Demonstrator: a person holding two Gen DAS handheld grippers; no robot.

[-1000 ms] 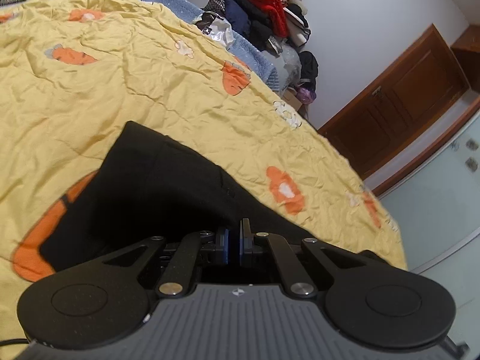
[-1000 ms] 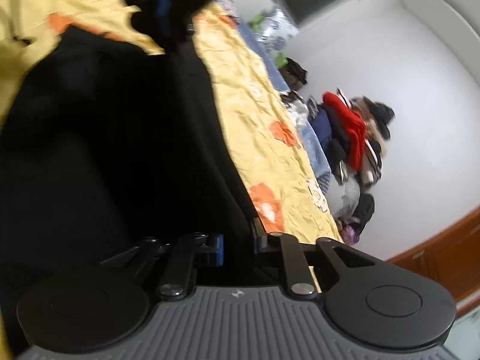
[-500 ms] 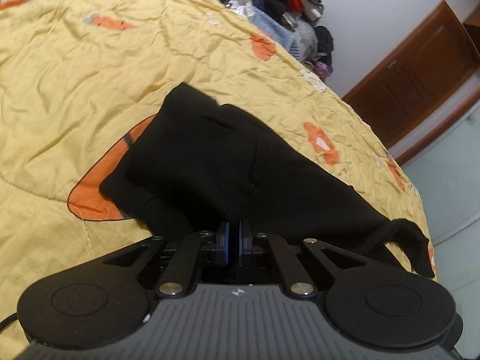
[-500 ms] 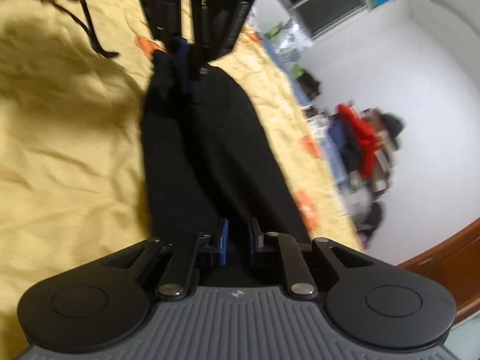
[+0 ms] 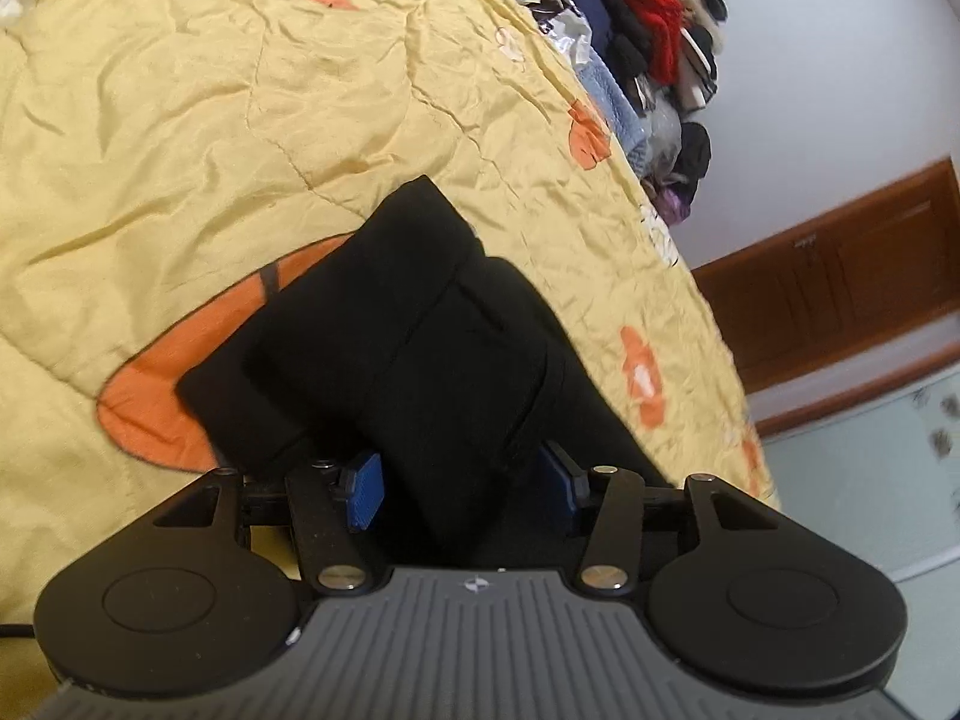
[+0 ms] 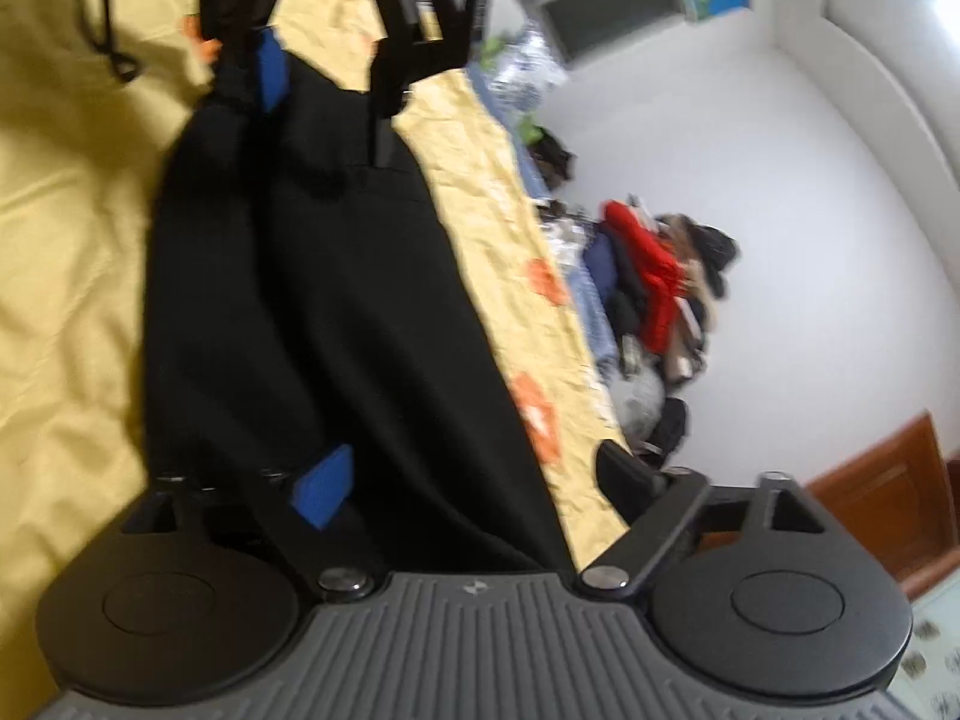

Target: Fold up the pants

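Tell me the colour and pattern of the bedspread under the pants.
Yellow, with scattered orange and white motifs; the bedspread shows best in the left wrist view.

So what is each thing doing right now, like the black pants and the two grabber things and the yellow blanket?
Black fabric pants: folded over, lying on the blanket.
Left gripper: jaws opening, pants between them, pads not pressing.
Right gripper: jaws opening wide, pants between them, not pinched.
Yellow quilted blanket with orange shapes: spread out, wrinkled.
Pile of clothes by the wall: heaped up, messy.
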